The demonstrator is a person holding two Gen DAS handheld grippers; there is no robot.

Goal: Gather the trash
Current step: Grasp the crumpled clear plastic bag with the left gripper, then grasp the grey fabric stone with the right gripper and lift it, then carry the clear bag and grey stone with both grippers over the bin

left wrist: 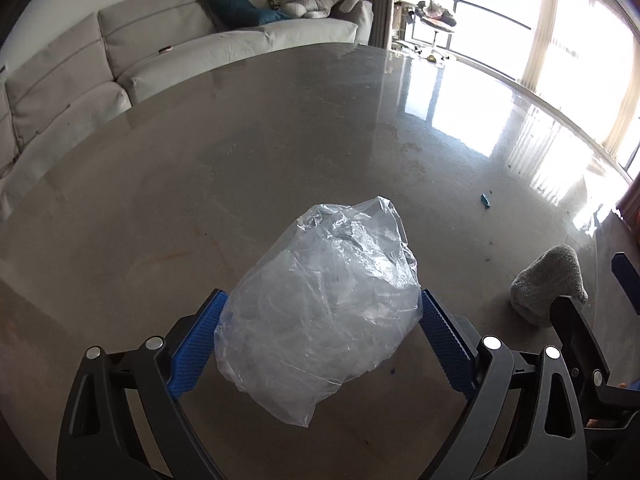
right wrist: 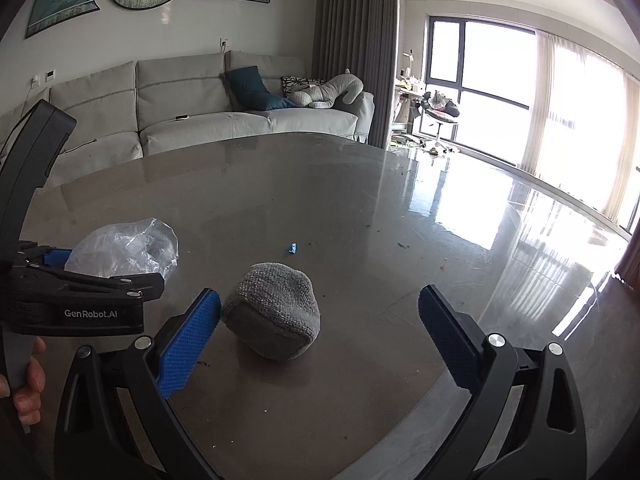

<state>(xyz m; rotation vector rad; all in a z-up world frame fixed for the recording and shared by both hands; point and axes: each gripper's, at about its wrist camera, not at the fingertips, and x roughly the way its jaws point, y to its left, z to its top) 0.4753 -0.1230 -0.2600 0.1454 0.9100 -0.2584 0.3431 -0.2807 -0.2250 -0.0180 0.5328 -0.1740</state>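
Glossy grey worktop (left wrist: 280,128) carries all items, with a sofa (right wrist: 180,96) behind. Left gripper (left wrist: 320,320): jaws spread wide with the crumpled clear plastic bag (left wrist: 324,300) between them, its sides touching both blue pads (left wrist: 442,340); firm pinch cannot be confirmed. Right gripper (right wrist: 320,320): jaws spread, nothing pinched, grey cloth bundle (right wrist: 274,316) between them nearer the left pad, a blue scrap (right wrist: 293,248) further ahead.

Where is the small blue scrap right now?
The small blue scrap lies on the table, beyond the grey cloth bundle and right of the clear plastic bag in the right wrist view.
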